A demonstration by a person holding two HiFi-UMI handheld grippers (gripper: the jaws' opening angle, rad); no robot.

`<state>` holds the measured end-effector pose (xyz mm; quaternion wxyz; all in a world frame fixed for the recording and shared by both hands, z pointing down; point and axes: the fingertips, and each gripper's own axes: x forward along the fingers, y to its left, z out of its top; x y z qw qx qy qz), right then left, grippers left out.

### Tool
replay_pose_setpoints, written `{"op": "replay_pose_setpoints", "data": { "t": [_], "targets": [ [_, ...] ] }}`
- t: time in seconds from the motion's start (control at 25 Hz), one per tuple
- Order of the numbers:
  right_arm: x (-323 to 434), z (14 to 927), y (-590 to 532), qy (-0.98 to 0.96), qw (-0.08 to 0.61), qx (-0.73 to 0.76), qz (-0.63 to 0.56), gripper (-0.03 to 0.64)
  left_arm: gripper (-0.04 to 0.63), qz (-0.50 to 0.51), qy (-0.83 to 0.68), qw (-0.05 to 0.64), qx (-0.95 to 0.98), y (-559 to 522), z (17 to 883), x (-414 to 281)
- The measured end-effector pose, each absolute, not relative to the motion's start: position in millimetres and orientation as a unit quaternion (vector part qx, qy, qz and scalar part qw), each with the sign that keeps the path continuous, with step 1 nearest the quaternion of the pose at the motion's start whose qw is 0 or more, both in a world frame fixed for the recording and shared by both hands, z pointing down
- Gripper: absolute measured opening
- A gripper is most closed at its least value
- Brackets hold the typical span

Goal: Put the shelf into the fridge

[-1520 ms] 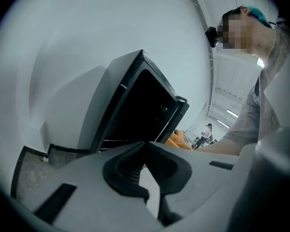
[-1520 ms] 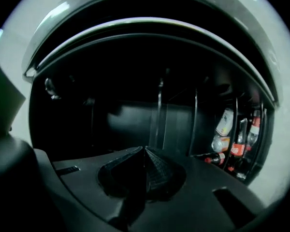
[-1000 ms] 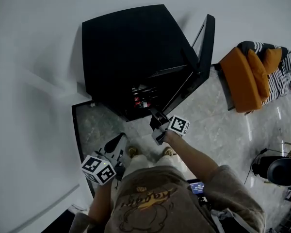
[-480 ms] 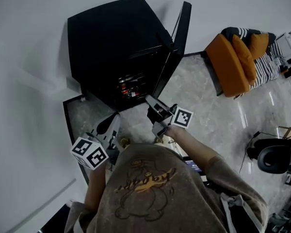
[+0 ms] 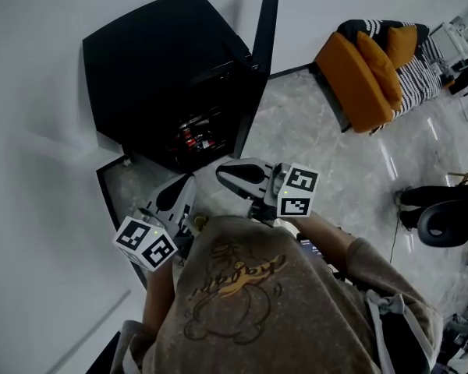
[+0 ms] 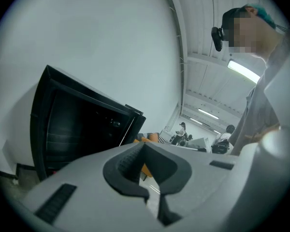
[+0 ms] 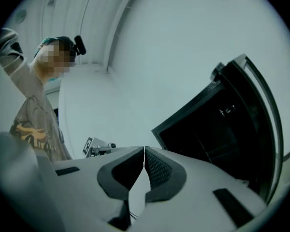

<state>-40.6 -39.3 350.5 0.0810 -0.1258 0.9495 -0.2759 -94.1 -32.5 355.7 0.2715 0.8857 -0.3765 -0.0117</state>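
Note:
The black fridge [image 5: 164, 68] stands against the white wall with its door [image 5: 261, 45] swung open to the right. Red-capped bottles [image 5: 192, 138] show low inside. I see no loose shelf in any view. My left gripper [image 5: 170, 196] is held close to my body, left of the opening, shut with nothing in it. My right gripper [image 5: 232, 178] is level with it, in front of the door's foot, also shut and empty. The left gripper view shows the fridge [image 6: 77, 129] beyond the shut left gripper [image 6: 144, 145]. Beyond the shut right gripper [image 7: 144, 150], the right gripper view shows the fridge [image 7: 217, 124].
An orange sofa [image 5: 359, 72] with a striped cushion stands at the right on the marble floor [image 5: 296, 131]. A black office chair [image 5: 444, 223] is further right. A black skirting strip [image 5: 109, 193] runs along the wall at the left. People stand far off [image 6: 181, 128].
My right gripper has drawn back from the fridge opening toward my body and turned leftward. The fridge has shifted up and left in view as I stepped back. The left gripper barely moved.

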Motion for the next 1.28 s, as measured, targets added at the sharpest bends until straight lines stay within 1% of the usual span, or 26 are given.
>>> {"op": "replay_pose_setpoints", "data": {
  "t": [0.16,0.32,0.88,1.28],
  "targets": [
    [-41.8,336.7,-29.0,0.97,0.051,-0.098,-0.216,0.023,0.003,-0.015,-0.369,0.266,0.89,-37.8,352.2,-88.3],
    [-37.7,332.6,-22.3,0.981,0.04,-0.073,-0.174,0.023,0.004,-0.018,-0.366,0.265,0.892,-42.1,350.5,-82.4],
    [-15.3,330.1,-27.0,0.984,0.02,-0.07,-0.163,0.023,0.003,-0.004,-0.36,0.275,0.891,-38.8,360.2,-70.9],
    [-7.4,332.7,-28.9,0.98,0.022,-0.08,-0.182,0.024,0.005,0.003,-0.361,0.289,0.886,-33.1,372.5,-69.1]
  ]
}}
